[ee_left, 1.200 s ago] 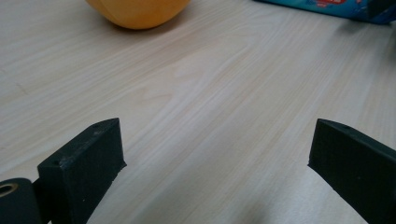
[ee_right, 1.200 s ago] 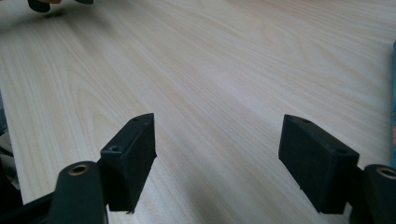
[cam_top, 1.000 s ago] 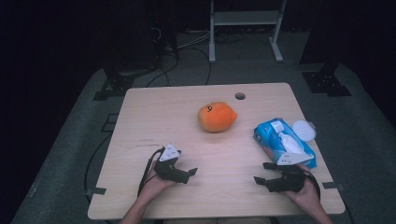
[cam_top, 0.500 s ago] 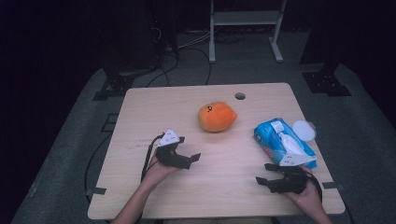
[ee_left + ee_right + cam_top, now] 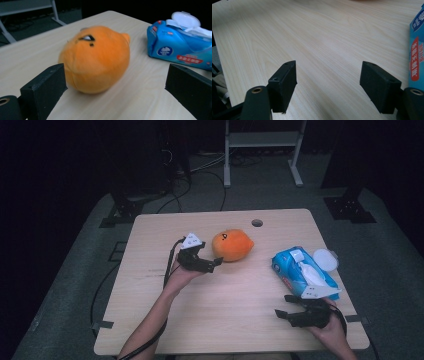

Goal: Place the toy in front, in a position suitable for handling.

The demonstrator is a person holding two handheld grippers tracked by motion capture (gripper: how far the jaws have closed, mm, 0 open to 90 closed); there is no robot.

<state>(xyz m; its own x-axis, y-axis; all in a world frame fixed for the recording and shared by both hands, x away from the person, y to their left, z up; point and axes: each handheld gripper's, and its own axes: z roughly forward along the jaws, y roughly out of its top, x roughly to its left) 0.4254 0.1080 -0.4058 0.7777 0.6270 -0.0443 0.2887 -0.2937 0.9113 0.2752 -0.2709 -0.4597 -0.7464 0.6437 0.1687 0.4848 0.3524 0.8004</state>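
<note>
An orange plush toy [image 5: 232, 245] with a small face lies near the middle of the wooden table [image 5: 150, 240]. My left gripper [image 5: 216, 263] is open just left of it, jaws pointing at it and almost touching. In the left gripper view the plush toy [image 5: 96, 58] sits close ahead between the wide jaws. A blue pack of wet wipes [image 5: 302, 272] with its white lid flipped open lies at the right. My right gripper [image 5: 281, 307] rests open near the front right edge, below the pack, holding nothing. The pack's edge [image 5: 417, 57] shows at the right of the right gripper view.
A round cable hole [image 5: 257, 223] sits near the table's far edge. Beyond the table are a white metal frame [image 5: 262, 140], dark stands and cables on grey floor. Bare wood [image 5: 324, 42] stretches ahead of the right gripper.
My left gripper has moved forward and to the right, from the front left of the table up to the plush toy. The right gripper has stayed in place.
</note>
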